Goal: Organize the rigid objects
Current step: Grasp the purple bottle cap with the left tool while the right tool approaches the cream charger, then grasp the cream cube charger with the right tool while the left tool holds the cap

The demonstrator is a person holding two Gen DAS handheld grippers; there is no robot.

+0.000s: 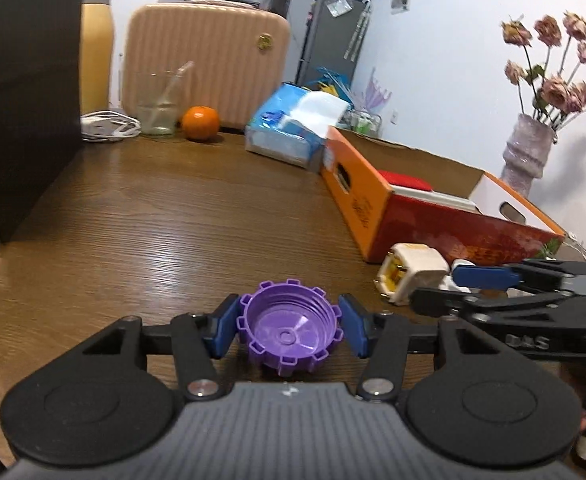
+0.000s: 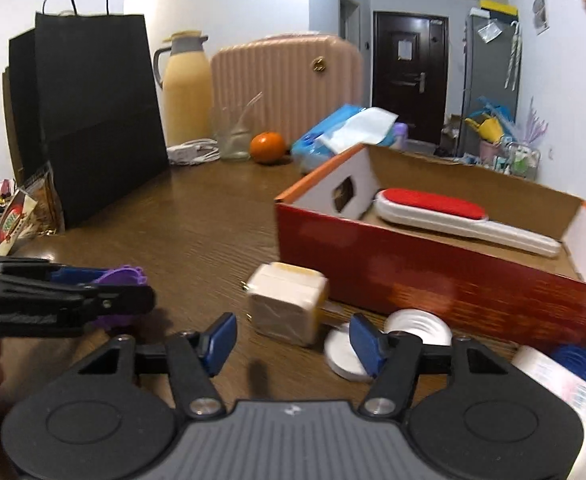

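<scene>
A purple notched bottle cap (image 1: 289, 330) lies open side up on the wooden table, between the blue pads of my left gripper (image 1: 289, 328). The left pad touches it, the right pad stands a small gap off, so the jaws look open around it. The cap also shows in the right wrist view (image 2: 121, 278), behind the left gripper. My right gripper (image 2: 293, 342) is open and empty, just in front of a white and yellow power adapter (image 2: 289, 304) and two white lids (image 2: 345, 354). The adapter also shows in the left wrist view (image 1: 411, 272).
An open orange-red cardboard box (image 2: 433, 280) holding a red and white brush (image 2: 453, 212) stands right of the adapter. Farther back are a black paper bag (image 2: 93, 120), yellow thermos (image 2: 185, 96), glass (image 2: 235, 136), orange (image 2: 268, 147), tissue pack (image 2: 333, 132), pink suitcase (image 2: 289, 80). Flower vase (image 1: 527, 152) at right.
</scene>
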